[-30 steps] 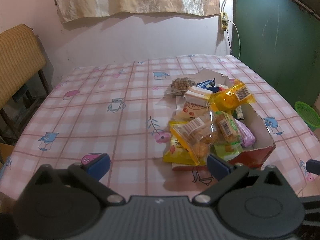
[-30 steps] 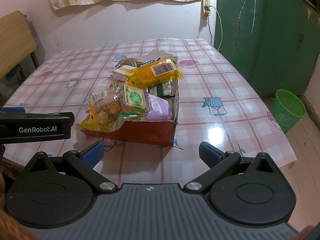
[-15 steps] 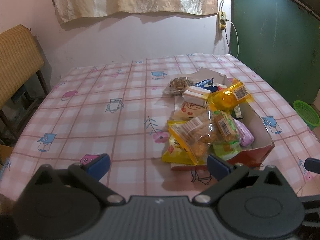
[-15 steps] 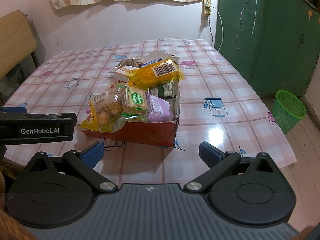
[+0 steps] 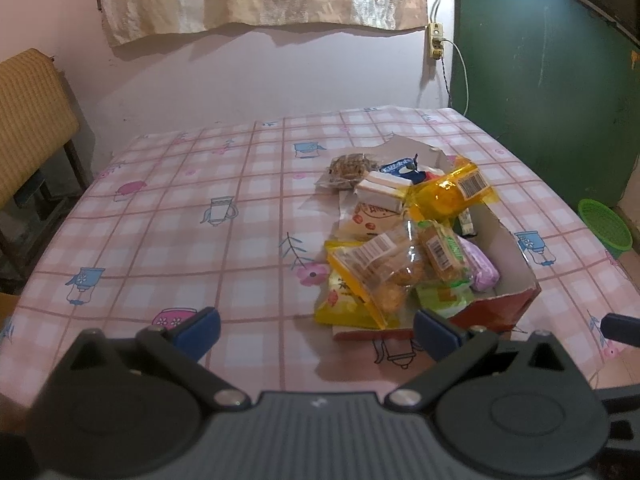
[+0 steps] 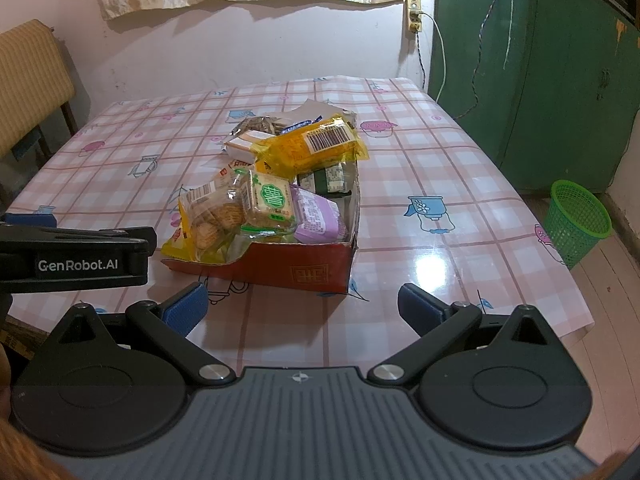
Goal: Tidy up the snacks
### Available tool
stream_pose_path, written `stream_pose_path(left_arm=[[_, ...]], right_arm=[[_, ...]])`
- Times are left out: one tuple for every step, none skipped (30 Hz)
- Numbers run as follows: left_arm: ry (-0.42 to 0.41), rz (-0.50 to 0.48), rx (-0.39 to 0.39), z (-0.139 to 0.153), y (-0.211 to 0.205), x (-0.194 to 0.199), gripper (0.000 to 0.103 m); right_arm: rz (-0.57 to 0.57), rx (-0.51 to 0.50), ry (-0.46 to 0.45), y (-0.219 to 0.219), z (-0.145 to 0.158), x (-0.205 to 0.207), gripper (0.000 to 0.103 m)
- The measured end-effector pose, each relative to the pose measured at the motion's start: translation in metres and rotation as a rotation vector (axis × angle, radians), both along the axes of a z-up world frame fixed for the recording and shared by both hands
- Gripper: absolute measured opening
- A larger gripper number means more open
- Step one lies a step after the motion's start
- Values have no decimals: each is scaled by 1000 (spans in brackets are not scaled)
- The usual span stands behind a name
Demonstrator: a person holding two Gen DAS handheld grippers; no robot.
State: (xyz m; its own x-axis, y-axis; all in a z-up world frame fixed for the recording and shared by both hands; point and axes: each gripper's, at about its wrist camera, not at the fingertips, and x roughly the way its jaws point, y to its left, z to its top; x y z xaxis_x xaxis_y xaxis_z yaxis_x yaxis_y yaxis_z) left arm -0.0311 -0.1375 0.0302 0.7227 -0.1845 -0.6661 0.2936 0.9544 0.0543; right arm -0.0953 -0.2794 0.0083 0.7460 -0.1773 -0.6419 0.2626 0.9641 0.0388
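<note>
A torn red cardboard box lies on the pink checked table, heaped with snack packs: a yellow pack with a barcode, a clear bag of biscuits, a green-label cake, a purple pack and a white bar. My left gripper is open and empty, just short of the box's near left corner. My right gripper is open and empty in front of the box's red wall. The left gripper's body shows in the right wrist view.
A clear pack of brown snacks lies on the table behind the box. A wooden chair stands at the left. A green cabinet and a green basket on the floor are at the right, past the table edge.
Both grippers have risen and drawn back slightly; the box sits a little lower in both views. Nothing on the table has moved.
</note>
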Motion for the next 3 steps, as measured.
stream_pose_path(left_arm=[[2, 0, 0, 0, 0, 1, 102], [2, 2, 3, 0, 0, 0, 102], [4, 1, 5, 0, -1, 1, 102]], right_arm=[[0, 0, 0, 0, 0, 0, 103], [1, 0, 1, -1, 0, 0, 103], [1, 0, 1, -1, 0, 0, 103]])
